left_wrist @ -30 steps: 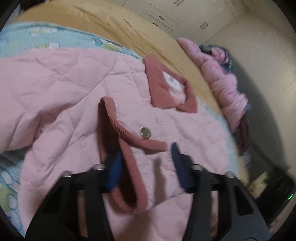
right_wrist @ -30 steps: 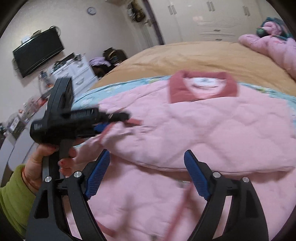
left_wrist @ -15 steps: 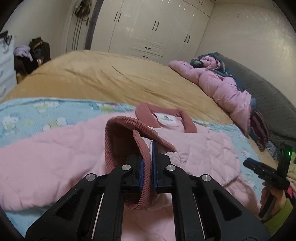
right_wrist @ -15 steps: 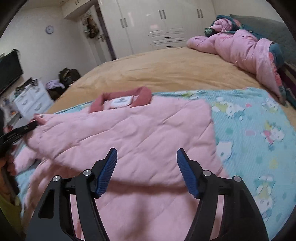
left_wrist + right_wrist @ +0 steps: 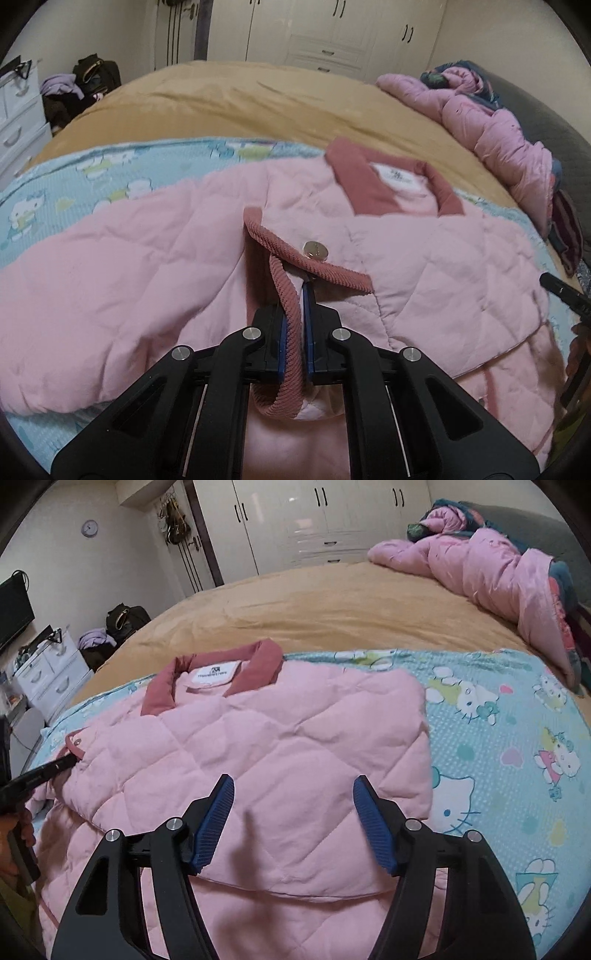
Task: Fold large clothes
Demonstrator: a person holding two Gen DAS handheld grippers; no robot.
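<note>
A pink quilted jacket (image 5: pixel 155 280) (image 5: pixel 280 746) with a dark-pink corduroy collar (image 5: pixel 373 181) (image 5: pixel 207 679) lies spread on a blue cartoon-print sheet. My left gripper (image 5: pixel 295 317) is shut on the dark-pink ribbed sleeve cuff (image 5: pixel 291 314), which bears a metal snap button (image 5: pixel 316 250). The sleeve is laid across the jacket's front. In the right wrist view my right gripper (image 5: pixel 293 801) is open above the folded jacket body, nothing between its blue pads (image 5: pixel 216 819). The left gripper (image 5: pixel 40 771) shows at the left edge, holding the cuff.
The blue sheet (image 5: pixel 517 746) covers the near part of a bed with a tan blanket (image 5: pixel 332 605). A bunched pink duvet (image 5: pixel 491 565) lies at the far right. White wardrobes (image 5: pixel 314 520), a white drawer unit (image 5: pixel 48 679) and a dark bag (image 5: pixel 123 618) stand beyond the bed.
My left gripper closed on the sleeve cuff and carried it over the jacket front. My right gripper swung right across the jacket and narrowed its jaws a little.
</note>
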